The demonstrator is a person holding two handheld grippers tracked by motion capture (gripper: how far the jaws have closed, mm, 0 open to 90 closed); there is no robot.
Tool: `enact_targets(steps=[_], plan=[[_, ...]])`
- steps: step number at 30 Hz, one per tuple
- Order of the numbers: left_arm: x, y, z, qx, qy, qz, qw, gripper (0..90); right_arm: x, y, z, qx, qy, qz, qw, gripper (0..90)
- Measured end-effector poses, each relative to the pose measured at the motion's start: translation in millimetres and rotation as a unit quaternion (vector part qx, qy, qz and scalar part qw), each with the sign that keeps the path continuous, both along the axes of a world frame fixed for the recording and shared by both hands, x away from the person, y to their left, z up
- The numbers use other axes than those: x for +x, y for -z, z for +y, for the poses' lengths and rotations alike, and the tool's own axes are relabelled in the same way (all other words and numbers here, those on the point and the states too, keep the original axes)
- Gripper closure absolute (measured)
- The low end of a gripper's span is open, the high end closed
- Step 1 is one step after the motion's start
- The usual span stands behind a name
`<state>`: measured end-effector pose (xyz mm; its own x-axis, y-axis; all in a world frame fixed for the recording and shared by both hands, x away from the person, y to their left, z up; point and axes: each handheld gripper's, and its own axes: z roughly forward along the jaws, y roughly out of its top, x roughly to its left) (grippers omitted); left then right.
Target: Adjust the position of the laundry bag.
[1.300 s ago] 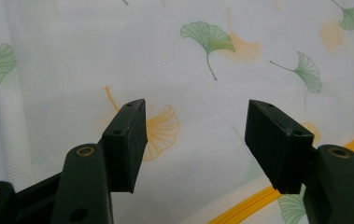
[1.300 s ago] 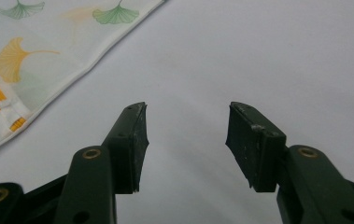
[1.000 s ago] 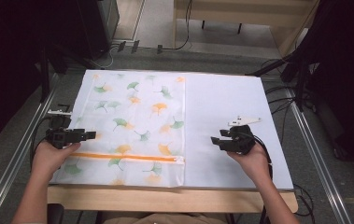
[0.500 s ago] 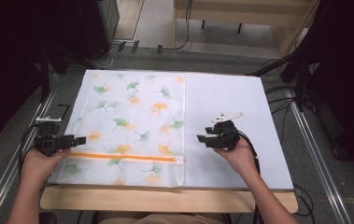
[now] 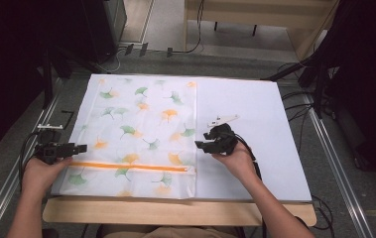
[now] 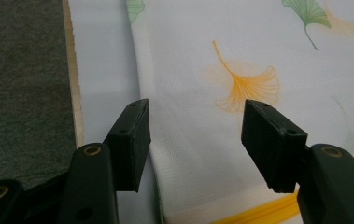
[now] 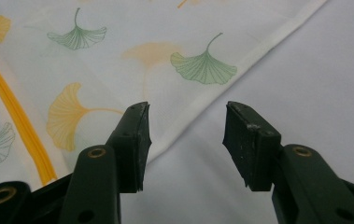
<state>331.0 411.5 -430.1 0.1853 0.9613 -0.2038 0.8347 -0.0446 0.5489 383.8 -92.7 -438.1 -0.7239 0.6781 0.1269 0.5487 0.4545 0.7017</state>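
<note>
Table [image 5: 284, 114]: leaf-print bag [image 5: 141, 134] between hand-held grippers.

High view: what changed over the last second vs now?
The right gripper slid left to the right edge of the leaf-print bag. The left gripper drew back toward the bag's left edge, its jaws closing slightly, with nothing gripped. Both stand open. The bag stayed flat with its orange zipper unmoved.

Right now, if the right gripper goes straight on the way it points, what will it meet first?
Probably the right edge of the leaf-print bag. The right gripper has open jaws aimed at that hem, with white sheet under them. Its height above the table is unclear.
</note>
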Motion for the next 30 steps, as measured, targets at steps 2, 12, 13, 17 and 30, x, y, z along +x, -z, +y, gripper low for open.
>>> enact_targets(steps=[2,12,13,17,30], plan=[[2.0,1.9,-0.3,0.005,0.001,0.003,1.0000,42.8,2.5,2.4,4.6,-0.001,-0.002,0.001,1.0000,52.0],[4.6,5.3,2.2,0.016,-0.005,0.013,0.9998,42.3,17.7,19.1,22.8,-0.021,0.007,0.017,0.9996,47.8],[4.5,5.6,2.1,0.018,-0.004,0.012,0.9998,42.4,19.7,21.1,23.7,-0.022,0.009,0.019,0.9995,47.6],[3.8,6.4,1.0,0.019,0.000,0.008,0.9998,43.5,26.1,27.1,27.4,-0.017,0.020,0.024,0.9993,46.1],[2.6,6.8,-0.8,0.007,-0.001,0.023,0.9997,74.3,23.7,29.6,44.3,-0.042,0.020,-0.006,0.9989,75.2]])
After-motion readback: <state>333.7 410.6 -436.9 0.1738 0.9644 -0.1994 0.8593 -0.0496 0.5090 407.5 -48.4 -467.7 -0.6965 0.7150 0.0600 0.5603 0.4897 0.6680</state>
